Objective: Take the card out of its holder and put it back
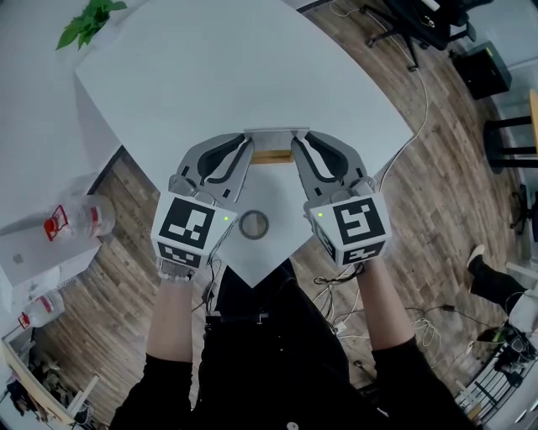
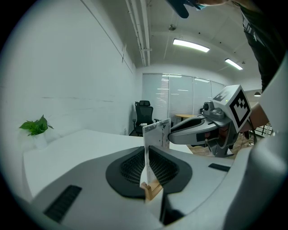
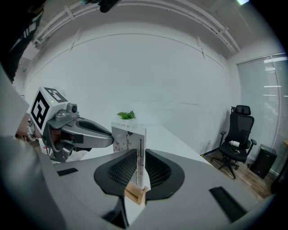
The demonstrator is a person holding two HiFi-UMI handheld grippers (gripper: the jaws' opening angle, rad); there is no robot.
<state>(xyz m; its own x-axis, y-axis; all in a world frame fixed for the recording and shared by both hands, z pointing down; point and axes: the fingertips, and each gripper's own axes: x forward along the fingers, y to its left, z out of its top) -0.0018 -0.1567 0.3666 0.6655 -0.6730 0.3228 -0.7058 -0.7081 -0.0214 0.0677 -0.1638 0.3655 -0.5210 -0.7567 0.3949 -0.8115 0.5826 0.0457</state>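
A pale printed card [image 1: 275, 138] stands upright over a small wooden holder [image 1: 271, 156] on the white table [image 1: 210, 76]. My left gripper [image 1: 249, 144] closes on the card's left end and my right gripper [image 1: 296, 144] on its right end, tips facing each other. In the left gripper view the card [image 2: 156, 132] runs between the black pads [image 2: 130, 168], with the holder [image 2: 151, 188] below and the left gripper [image 2: 146, 161] shut on it. The right gripper view shows the same card [image 3: 128, 139] and holder [image 3: 136, 193], gripped by the right gripper [image 3: 139, 168]. I cannot tell whether the card's foot sits in the slot.
A roll of tape [image 1: 254, 224] lies on the table's near corner between my wrists. A potted plant [image 1: 88, 21] stands at the far left corner. Plastic bottles [image 1: 80, 218] sit on a low surface to the left. An office chair [image 1: 403, 25] and cables are on the wooden floor to the right.
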